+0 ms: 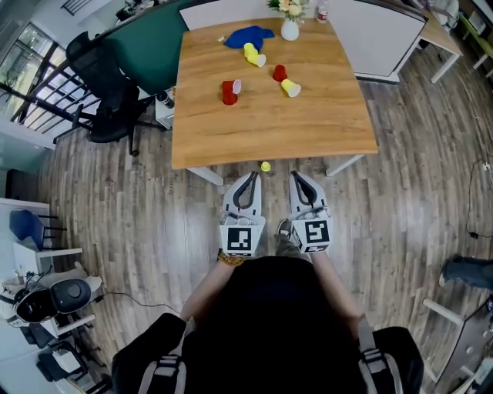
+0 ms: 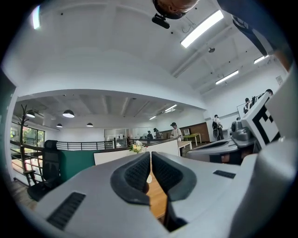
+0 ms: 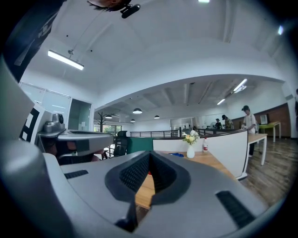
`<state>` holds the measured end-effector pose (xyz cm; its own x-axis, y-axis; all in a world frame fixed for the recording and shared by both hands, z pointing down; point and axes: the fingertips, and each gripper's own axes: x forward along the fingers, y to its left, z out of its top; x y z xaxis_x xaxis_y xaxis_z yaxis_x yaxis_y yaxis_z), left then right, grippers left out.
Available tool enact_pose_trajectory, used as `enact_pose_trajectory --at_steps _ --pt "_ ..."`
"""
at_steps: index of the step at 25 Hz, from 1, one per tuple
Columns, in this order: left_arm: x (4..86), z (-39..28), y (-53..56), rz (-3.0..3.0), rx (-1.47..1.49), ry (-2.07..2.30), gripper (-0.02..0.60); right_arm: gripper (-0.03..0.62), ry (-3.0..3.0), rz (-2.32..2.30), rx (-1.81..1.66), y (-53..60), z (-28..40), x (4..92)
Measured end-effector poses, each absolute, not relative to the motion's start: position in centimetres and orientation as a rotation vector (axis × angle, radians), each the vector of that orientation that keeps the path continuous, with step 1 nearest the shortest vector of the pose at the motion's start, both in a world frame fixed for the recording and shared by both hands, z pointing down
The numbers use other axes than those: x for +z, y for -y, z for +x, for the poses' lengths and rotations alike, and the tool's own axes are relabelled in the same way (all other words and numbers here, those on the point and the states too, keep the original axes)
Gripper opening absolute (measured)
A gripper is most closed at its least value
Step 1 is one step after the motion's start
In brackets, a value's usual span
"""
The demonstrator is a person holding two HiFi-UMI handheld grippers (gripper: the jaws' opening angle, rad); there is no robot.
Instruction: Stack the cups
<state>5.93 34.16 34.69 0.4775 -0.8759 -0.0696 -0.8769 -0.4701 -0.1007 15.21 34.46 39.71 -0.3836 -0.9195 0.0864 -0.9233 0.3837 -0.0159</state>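
Open-plan office: black swivel chair (image 1: 108, 92), white desk partition (image 3: 223, 148), wooden table (image 1: 231, 131), ceiling strip lights (image 2: 201, 29), people (image 2: 176, 131) standing at back.

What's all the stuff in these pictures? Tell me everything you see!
red cups: 2, red, middle of the table
yellow cups: 2, yellow, one towards the far end, one right of the red ones
blue cloth: 1, blue, far end of the table
vase: 1, white, with flowers, far edge
bottle: 1, pale, right of the vase
table: 1, wooden
small round thing: 1, yellow, on the floor by the table's near edge
office chair: 1, black, left of the table
left hand-held gripper, right hand-held gripper: 2, grey, shut and empty, side by side in front of the table
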Motion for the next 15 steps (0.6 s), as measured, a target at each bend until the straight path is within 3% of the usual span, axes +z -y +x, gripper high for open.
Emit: enact_pose_trajectory --at_steps 15 --pt "35.5 5.1 -23.9 -2.477 0.068 -1.789 0.026 0.008 2.58 1.491 0.111 -23.8 18.4 41.8"
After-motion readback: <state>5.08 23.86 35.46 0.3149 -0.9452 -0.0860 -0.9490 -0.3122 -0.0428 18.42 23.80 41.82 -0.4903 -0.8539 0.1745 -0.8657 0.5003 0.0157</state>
